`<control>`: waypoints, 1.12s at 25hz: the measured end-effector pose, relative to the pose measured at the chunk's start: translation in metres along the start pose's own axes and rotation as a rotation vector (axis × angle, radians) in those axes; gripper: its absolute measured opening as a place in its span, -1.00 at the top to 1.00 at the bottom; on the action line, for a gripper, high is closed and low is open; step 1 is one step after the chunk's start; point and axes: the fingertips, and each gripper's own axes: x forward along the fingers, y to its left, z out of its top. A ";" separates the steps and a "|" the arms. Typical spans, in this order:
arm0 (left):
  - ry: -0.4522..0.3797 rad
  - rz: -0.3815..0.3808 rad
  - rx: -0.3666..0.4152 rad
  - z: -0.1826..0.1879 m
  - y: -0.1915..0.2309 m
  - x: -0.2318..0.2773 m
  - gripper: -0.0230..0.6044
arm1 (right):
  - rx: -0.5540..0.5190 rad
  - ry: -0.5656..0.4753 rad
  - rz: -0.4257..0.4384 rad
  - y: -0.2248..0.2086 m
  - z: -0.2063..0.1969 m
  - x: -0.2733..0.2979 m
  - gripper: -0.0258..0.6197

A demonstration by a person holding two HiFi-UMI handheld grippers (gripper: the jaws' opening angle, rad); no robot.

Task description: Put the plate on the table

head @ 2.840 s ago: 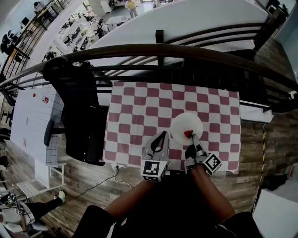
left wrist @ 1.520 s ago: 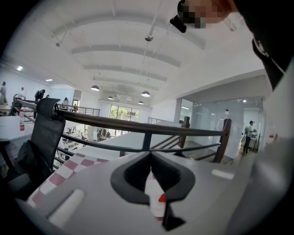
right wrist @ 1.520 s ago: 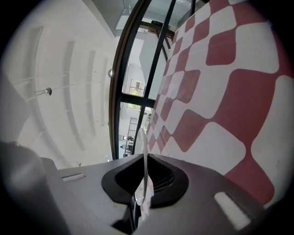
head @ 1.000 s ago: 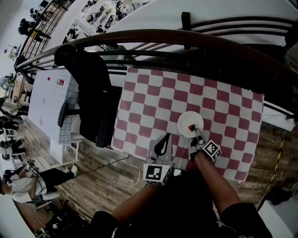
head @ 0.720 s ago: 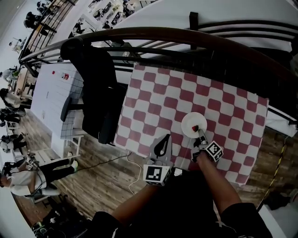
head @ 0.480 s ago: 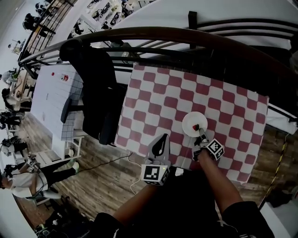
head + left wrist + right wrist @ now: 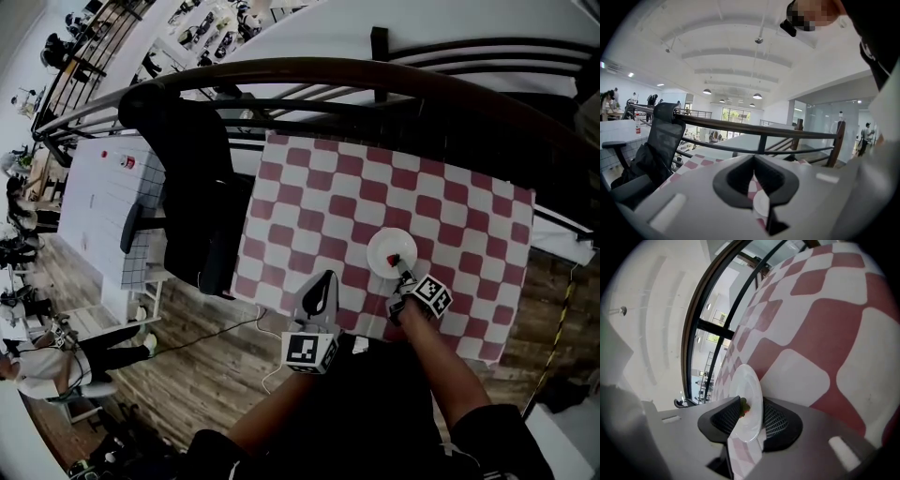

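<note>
A small white plate (image 7: 392,251) with a red and green bit of food (image 7: 397,260) lies on the red-and-white checked table (image 7: 319,206), near its front right. My right gripper (image 7: 404,273) is at the plate's near rim. In the right gripper view the plate's edge (image 7: 749,399) stands between the jaws, which are opening. The left pad (image 7: 723,422) is clear of the plate, and the food (image 7: 745,408) sits in that gap. My left gripper (image 7: 321,287) hovers over the table's front edge, left of the plate, shut with nothing in it (image 7: 753,159).
A black office chair (image 7: 183,178) stands against the table's left side. A dark curved railing (image 7: 375,75) runs behind the table. A white table (image 7: 103,206) is further left, and a cable (image 7: 234,328) lies on the wooden floor.
The plate has stayed on the same spot of the cloth, with my right gripper at its near rim. My left gripper has held its place. The head view has shifted slightly.
</note>
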 end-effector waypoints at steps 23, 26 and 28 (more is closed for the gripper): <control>-0.050 -0.199 -0.006 0.007 -0.032 -0.019 0.90 | -0.423 -0.175 0.059 0.078 0.016 -0.105 0.52; -0.047 -0.221 -0.015 0.003 -0.035 -0.024 0.90 | -0.570 -0.209 0.062 0.104 0.006 -0.125 0.75; -0.045 -0.232 -0.016 0.002 -0.036 -0.026 0.90 | -0.647 -0.216 0.058 0.121 -0.004 -0.136 0.91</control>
